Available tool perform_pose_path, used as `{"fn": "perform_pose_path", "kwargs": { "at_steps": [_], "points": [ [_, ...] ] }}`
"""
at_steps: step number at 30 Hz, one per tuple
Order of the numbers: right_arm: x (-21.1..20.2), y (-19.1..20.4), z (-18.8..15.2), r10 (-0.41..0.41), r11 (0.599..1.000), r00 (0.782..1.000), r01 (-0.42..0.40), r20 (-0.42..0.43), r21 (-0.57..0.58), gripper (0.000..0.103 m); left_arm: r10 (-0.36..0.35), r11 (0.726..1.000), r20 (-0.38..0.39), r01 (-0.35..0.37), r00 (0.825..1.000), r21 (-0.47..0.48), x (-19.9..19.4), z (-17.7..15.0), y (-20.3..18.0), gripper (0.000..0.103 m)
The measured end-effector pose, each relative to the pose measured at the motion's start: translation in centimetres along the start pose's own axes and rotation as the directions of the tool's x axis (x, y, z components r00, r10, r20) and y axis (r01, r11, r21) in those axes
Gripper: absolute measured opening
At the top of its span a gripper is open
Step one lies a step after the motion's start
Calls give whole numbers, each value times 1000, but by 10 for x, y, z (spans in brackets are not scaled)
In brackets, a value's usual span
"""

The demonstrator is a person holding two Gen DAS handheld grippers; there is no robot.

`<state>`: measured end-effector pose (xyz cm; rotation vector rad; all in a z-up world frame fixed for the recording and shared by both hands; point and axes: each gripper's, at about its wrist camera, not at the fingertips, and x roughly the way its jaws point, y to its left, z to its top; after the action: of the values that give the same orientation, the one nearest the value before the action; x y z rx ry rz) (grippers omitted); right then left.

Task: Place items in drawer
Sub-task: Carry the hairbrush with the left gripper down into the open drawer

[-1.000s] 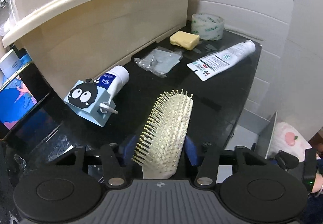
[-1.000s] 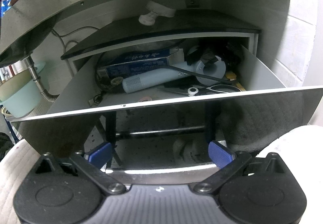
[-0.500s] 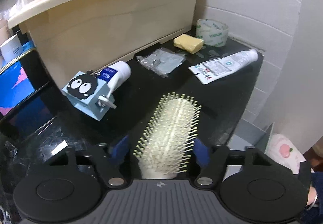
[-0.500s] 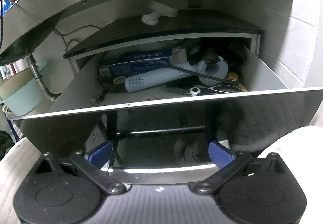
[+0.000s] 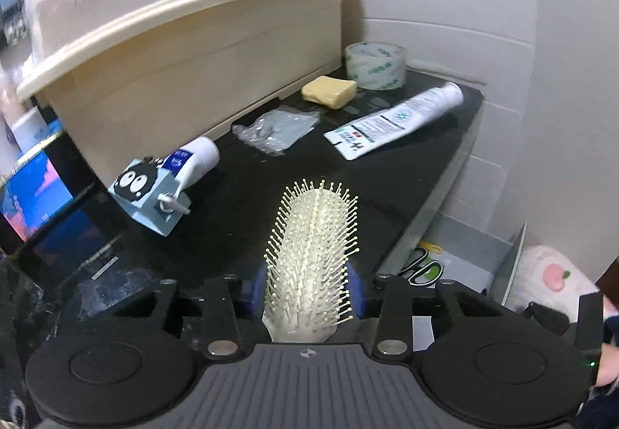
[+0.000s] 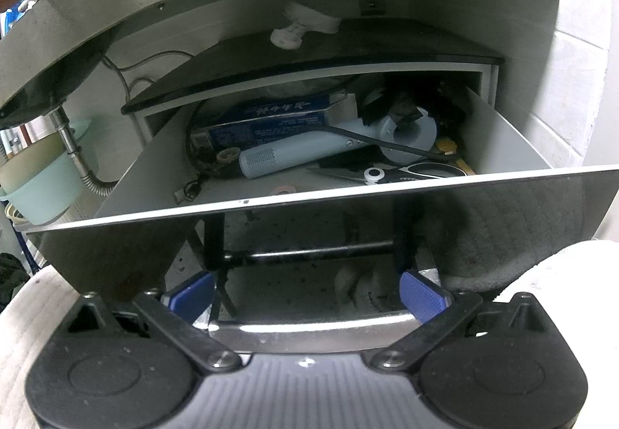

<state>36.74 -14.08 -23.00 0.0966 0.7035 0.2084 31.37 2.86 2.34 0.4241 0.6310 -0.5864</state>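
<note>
A cream hairbrush (image 5: 313, 243) stands bristles-up between the blue pads of my left gripper (image 5: 305, 291), which is shut on it near the handle, above the black countertop (image 5: 406, 173). Below the counter's right edge the open grey drawer (image 5: 464, 258) shows. In the right wrist view the drawer (image 6: 499, 142) is pulled out, its dark glossy front (image 6: 503, 208) facing me. My right gripper (image 6: 305, 297) is open, its pads spread wide, and the chrome drawer handle (image 6: 309, 328) lies across between its fingers.
On the counter lie a toothpaste tube (image 5: 394, 121), tape roll (image 5: 375, 65), yellow block (image 5: 329, 92), plastic bag (image 5: 276, 127) and blue cartoon box (image 5: 145, 197), beside a beige bin (image 5: 193, 53). The drawer holds a hair dryer (image 6: 309, 154), blue carton (image 6: 267, 119) and scissors (image 6: 406, 171).
My left gripper has lifted the hairbrush off the counter and turned it so the bristles face up. The right gripper and the drawer have barely moved.
</note>
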Motion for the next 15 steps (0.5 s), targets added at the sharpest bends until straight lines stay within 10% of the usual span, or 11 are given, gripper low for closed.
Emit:
{"fn": "perform_pose_path", "kwargs": {
  "at_steps": [15],
  "points": [
    [0, -3, 1, 6, 1000, 1000, -6, 3, 12, 103, -127, 964, 29, 117, 991, 239, 8, 3, -115, 40]
  ]
}}
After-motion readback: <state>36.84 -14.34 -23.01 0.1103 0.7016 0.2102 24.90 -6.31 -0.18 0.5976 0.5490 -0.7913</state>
